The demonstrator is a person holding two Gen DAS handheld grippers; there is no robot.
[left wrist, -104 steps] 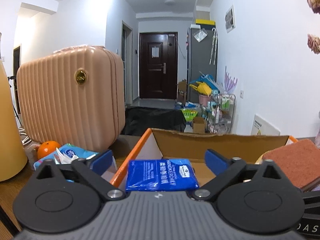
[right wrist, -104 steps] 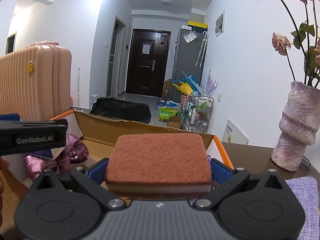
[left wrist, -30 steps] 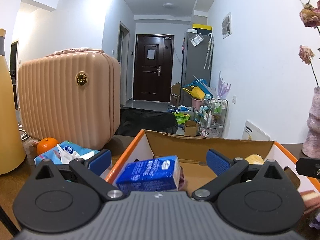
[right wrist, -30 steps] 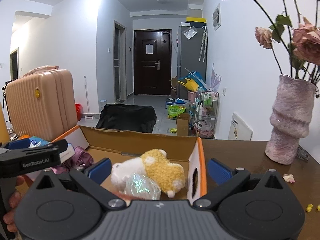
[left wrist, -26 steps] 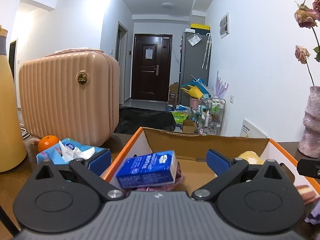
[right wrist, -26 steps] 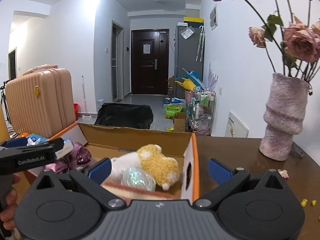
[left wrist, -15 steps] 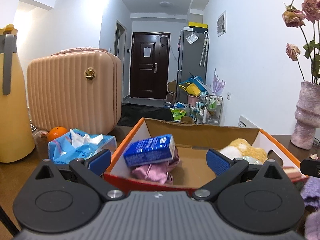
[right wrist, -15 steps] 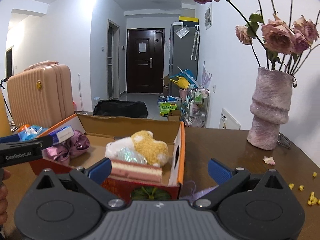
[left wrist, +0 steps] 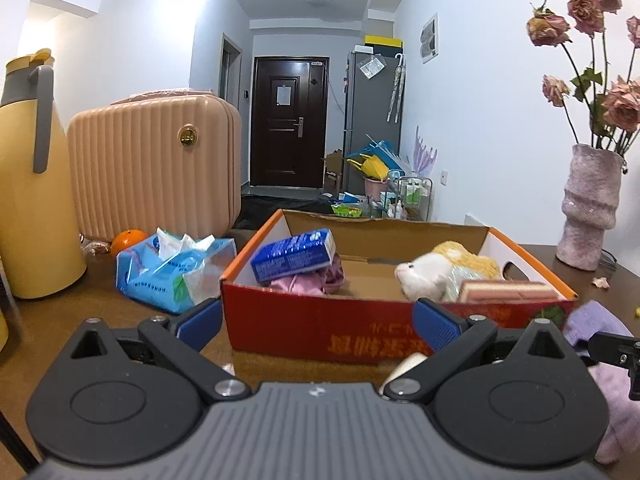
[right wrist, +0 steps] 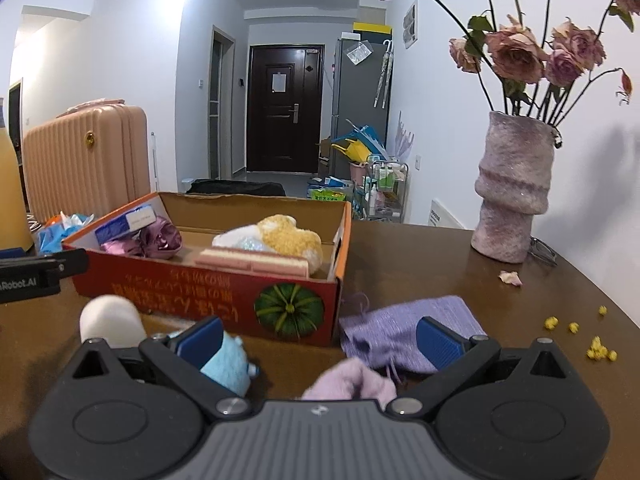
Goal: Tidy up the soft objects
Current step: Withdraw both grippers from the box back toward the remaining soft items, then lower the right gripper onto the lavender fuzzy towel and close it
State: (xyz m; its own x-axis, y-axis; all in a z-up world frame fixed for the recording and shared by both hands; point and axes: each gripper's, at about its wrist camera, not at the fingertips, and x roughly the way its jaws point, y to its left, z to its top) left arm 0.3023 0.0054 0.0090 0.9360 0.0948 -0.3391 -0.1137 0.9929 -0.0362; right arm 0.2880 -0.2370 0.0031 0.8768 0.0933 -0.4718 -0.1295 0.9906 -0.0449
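Observation:
An open cardboard box (left wrist: 360, 326) (right wrist: 208, 292) with a red front wall stands on the brown table. Inside it lie a blue tissue pack (left wrist: 294, 255) (right wrist: 124, 224), a pink cloth (left wrist: 312, 280) (right wrist: 160, 240), a white and yellow plush toy (left wrist: 444, 272) (right wrist: 288, 240) and a sponge (left wrist: 504, 290) (right wrist: 256, 264). My left gripper (left wrist: 316, 322) is open and empty in front of the box. My right gripper (right wrist: 320, 340) is open too, above a purple knitted cloth (right wrist: 412, 328), a lilac fluffy item (right wrist: 352, 384), a light blue plush (right wrist: 228, 364) and a white rounded object (right wrist: 110, 320).
Left of the box are an opened tissue pack (left wrist: 172, 268), an orange (left wrist: 128, 240), a yellow flask (left wrist: 28, 184) and a pink suitcase (left wrist: 156, 168). A vase (right wrist: 512, 200) of dried roses stands at the right, with yellow crumbs (right wrist: 596, 344) nearby.
The left gripper let go of the blue pack and the right let go of the sponge; both now lie in the box. Both grippers have drawn back to its near side.

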